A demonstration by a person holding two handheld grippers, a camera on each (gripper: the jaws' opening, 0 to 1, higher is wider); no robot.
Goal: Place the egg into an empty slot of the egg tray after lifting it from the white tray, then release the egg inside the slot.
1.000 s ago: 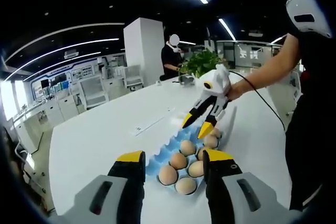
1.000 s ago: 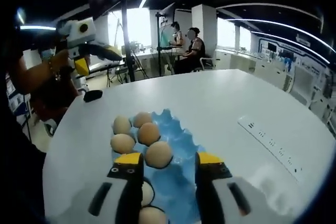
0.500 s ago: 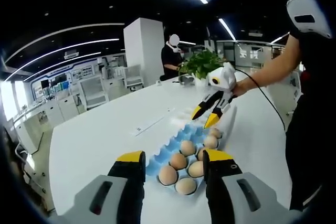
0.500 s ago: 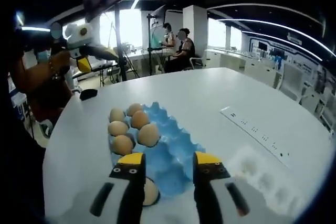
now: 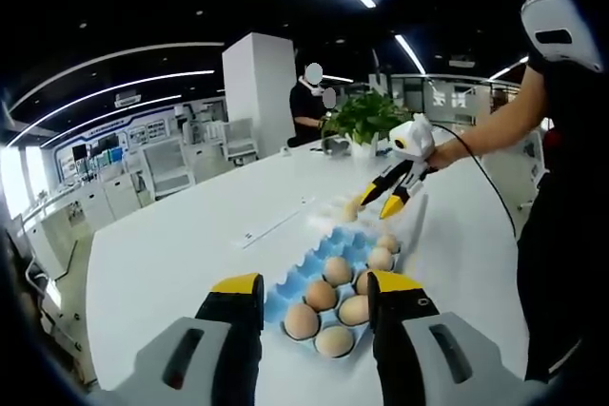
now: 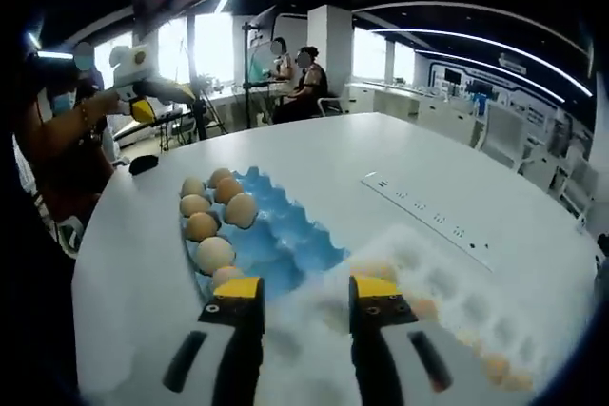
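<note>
Right gripper view: right gripper (image 6: 303,299) released, hovering over white tray (image 6: 447,301); blue egg tray (image 6: 271,235) at 10 o'clock. Left gripper (image 5: 312,294) released.

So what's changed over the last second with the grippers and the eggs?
The right gripper has pulled away from the blue egg tray, empty and open, toward the white tray of eggs. In the right gripper view the white tray has come in ahead of its jaws. The left gripper has stayed open beside the blue tray, whose eggs lie as before.
</note>
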